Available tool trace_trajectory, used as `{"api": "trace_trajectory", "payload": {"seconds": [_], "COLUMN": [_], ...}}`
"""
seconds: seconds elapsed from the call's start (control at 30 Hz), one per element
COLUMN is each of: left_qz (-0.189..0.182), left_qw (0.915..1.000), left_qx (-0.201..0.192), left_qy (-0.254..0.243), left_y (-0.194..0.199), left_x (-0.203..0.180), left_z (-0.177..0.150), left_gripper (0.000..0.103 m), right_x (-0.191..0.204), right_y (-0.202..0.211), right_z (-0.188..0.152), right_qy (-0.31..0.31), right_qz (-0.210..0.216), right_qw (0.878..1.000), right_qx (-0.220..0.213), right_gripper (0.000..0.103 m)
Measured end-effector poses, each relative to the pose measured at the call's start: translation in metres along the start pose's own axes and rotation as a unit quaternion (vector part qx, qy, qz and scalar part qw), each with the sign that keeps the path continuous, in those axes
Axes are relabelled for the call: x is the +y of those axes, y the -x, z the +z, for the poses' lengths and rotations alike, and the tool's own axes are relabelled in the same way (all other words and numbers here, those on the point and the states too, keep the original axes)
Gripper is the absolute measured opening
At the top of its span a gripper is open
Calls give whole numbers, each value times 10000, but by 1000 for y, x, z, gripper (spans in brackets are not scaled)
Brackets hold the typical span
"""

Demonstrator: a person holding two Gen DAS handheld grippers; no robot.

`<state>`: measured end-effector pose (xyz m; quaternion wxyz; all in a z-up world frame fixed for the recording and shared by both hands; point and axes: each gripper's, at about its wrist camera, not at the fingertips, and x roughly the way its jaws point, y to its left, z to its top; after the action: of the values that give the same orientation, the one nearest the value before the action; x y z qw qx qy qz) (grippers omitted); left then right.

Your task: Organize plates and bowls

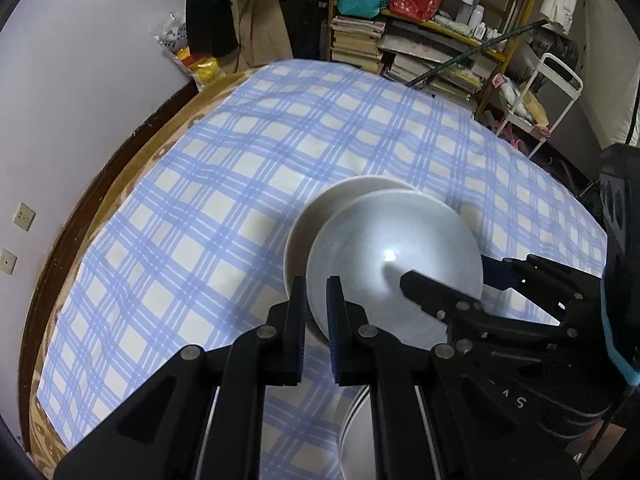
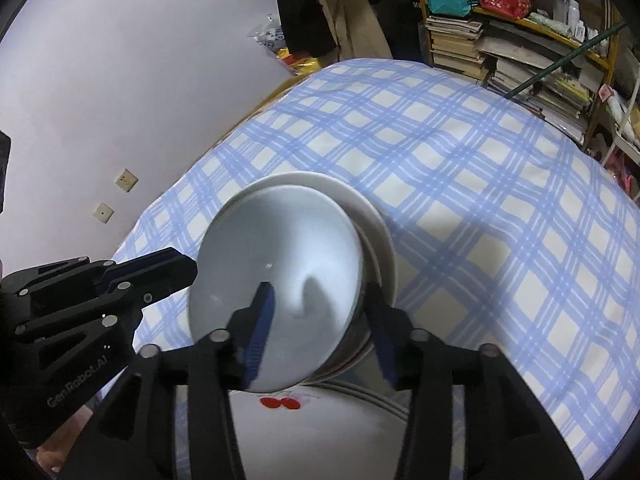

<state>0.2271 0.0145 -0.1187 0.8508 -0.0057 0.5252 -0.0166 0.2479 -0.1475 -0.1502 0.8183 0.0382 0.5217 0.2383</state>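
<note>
A glossy grey-white ceramic bowl [image 2: 276, 284] hangs tilted over a white ceramic bowl [image 2: 380, 232] that sits behind and beneath it, both near the near edge of the surface, roughly midway along it. The right gripper [image 2: 320, 316] straddles the upper bowl's rim: one blue-padded finger lies inside the bowl and the other outside its wall. The bowl appears pinched between them, though the gap looks wide and how firm the grip is cannot be told. The left gripper [image 1: 316, 300] has its jaws nearly pressed together, with the same bowl's left rim in the narrow gap, so it seems to be nipping or steadying that edge.

The step looks like nesting the grey-white bowl into the white one. To do it well, level the bowl first, so its foot meets the lower bowl's hollow squarely and does not strike the rim. Lower slowly, let the left gripper give way first, and open the right only once the weight rests below. Glazed ceramic is slippery, so a loose hold could let it slide.

Just under the grippers, at the near edge, lies a white plate with a red cherry print [image 2: 304, 404].

The surface is covered by a blue-and-white checked cloth [image 1: 248, 168], lying slightly rumpled and soft. A pale lilac wall [image 1: 80, 80] with two sockets runs along the left edge. Beyond the far edge stands a yellow shelf [image 1: 460, 32] crowded with stacked books, bottles, and teal and red bags, with hanging clothes beside it.
</note>
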Motion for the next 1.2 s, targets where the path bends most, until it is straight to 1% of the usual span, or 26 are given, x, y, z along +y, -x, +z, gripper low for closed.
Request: {"api": "trace_trajectory", "payload": {"seconds": [0.03, 0.13, 0.2, 0.23, 0.33, 0.4, 0.57, 0.63, 0.77, 0.83, 0.87, 0.9, 0.97, 1.0, 1.03, 1.2], "left_qz": [15, 97, 137, 141, 205, 232, 119, 91, -163, -208, -223, -240, -238, -229, -223, -181], "left_qw": [10000, 9999, 9998, 9998, 9996, 9994, 9991, 9989, 9986, 9985, 9985, 9984, 9984, 9984, 9984, 9986], "left_qx": [-27, -92, -115, -111, -88, -53, 36, 45, 89, 83, 85, 88, 122, 134, 149, 197], "left_qy": [-5, 34, 78, 100, 195, 260, 410, 449, 503, 505, 501, 504, 503, 506, 503, 460], "left_y": [2, 5, 6, 6, 4, 3, -4, -6, -10, -11, -12, -13, -15, -16, -17, -21], "left_x": [0, 2, 4, 6, 14, 19, 33, 36, 39, 39, 38, 38, 36, 36, 36, 34], "left_z": [0, 0, 2, 2, 3, 3, 5, 6, 8, 9, 9, 9, 9, 9, 8, 8], "left_gripper": [10, 11, 13, 14, 15, 15, 17, 18, 20, 21, 21, 22, 22, 22, 22, 22], "right_x": [0, -2, -5, -7, -18, -25, -46, -54, -65, -64, -63, -62, -60, -59, -59, -62], "right_y": [3, 12, 16, 19, 24, 25, 32, 36, 35, 29, 25, 21, 15, 12, 7, 1], "right_z": [0, 1, 2, 2, 3, 4, 3, 2, 0, -2, -3, -5, -7, -8, -10, -16], "right_qy": [10, -58, -121, -155, -376, -508, -771, -890, -999, -971, -935, -890, -826, -818, -819, -947], "right_qz": [-22, 20, -10, -14, -23, -140, -283, -242, -190, -40, -34, -77, -93, -72, -45, 75], "right_qw": [10000, 9999, 9998, 9997, 9989, 9982, 9961, 9951, 9945, 9952, 9956, 9960, 9965, 9966, 9965, 9953], "right_qx": [-15, -110, -134, -180, -280, -282, -331, -366, -234, -122, -33, -6, 38, 95, 164, 202], "right_gripper": [68, 74, 85, 86, 87, 87, 86, 86, 86, 86, 86, 85, 79, 72, 68, 68]}}
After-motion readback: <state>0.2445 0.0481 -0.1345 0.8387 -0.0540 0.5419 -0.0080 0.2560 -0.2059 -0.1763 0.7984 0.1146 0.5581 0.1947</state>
